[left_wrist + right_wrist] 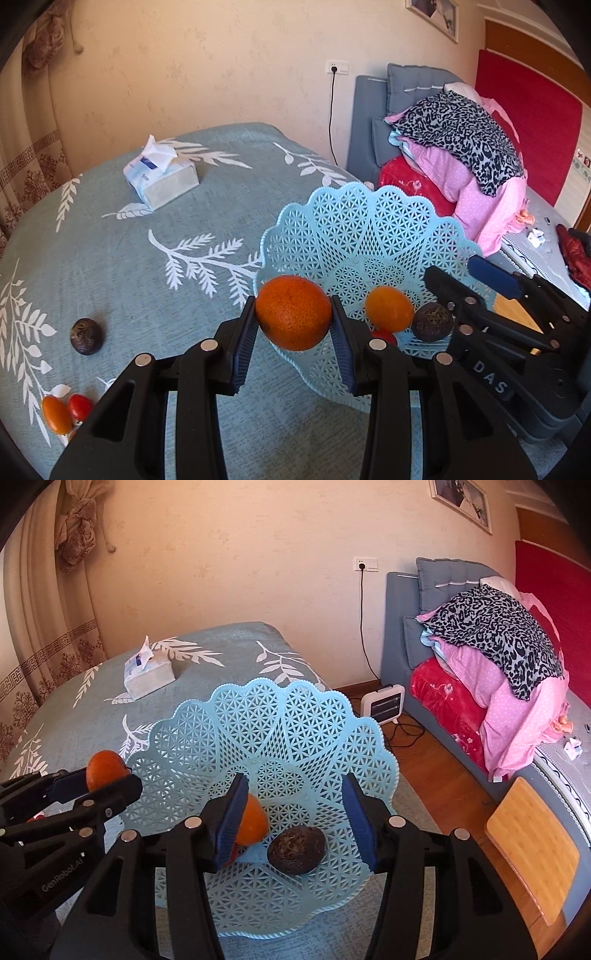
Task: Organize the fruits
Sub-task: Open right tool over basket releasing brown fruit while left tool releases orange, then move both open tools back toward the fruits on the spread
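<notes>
My left gripper (294,325) is shut on a large orange (293,312) and holds it at the near left rim of a light blue lattice basket (354,229). The orange also shows in the right wrist view (105,768). In the basket lie a smaller orange (388,308), a dark brown round fruit (432,322) and a red fruit (384,336), partly hidden. My right gripper (295,819) is open and empty over the basket (266,731), above the dark fruit (297,849). On the cloth at left lie another dark fruit (86,336), a small orange (56,414) and a red fruit (80,406).
A tissue pack (160,177) lies at the back of the blue leaf-patterned tablecloth (147,277). A bed with piled bedding (491,657) stands to the right, a white heater (384,701) on the wooden floor, and a wooden board (532,849) at near right.
</notes>
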A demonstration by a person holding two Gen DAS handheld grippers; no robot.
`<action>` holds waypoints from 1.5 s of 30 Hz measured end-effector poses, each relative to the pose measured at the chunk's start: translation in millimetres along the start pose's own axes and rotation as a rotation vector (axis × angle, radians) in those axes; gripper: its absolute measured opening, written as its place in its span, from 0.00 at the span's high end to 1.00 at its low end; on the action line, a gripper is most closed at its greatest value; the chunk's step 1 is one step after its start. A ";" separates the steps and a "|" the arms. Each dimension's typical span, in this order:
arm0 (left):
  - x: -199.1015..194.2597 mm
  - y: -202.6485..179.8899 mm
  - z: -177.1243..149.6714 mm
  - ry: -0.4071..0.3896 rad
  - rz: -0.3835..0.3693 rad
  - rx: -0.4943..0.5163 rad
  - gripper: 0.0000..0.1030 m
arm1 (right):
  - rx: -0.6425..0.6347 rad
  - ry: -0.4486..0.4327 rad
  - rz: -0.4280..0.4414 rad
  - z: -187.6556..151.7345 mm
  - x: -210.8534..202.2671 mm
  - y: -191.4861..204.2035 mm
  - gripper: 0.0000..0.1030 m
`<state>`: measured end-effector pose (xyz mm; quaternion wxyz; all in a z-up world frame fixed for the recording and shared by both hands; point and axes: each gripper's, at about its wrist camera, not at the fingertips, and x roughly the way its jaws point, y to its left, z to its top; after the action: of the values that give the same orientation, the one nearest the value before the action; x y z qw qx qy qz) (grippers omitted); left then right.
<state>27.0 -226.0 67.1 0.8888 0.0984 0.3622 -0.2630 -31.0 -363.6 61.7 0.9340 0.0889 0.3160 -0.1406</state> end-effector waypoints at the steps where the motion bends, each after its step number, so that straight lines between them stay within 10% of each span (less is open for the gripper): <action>1: 2.1 0.6 -0.2 0.007 -0.003 -0.003 0.62 | 0.003 -0.001 -0.002 -0.1 -0.2 -1.0 0.47; 5: 0.3 2.8 0.0 -0.010 0.004 -0.019 0.36 | 0.029 -0.006 -0.008 0.7 -1.1 -6.7 0.31; 17: -10.4 21.7 -2.9 -0.026 0.051 -0.076 0.17 | 0.038 -0.012 -0.008 1.9 -3.9 -5.3 0.29; 45: -52.3 91.4 -39.3 -0.065 0.210 -0.181 0.13 | -0.001 -0.009 0.111 -5.9 -15.5 32.1 0.23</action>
<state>21.5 -114.0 73.8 0.9278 0.0466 0.3434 -0.1381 -35.9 -328.6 69.1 0.9419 0.1050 0.3063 -0.0890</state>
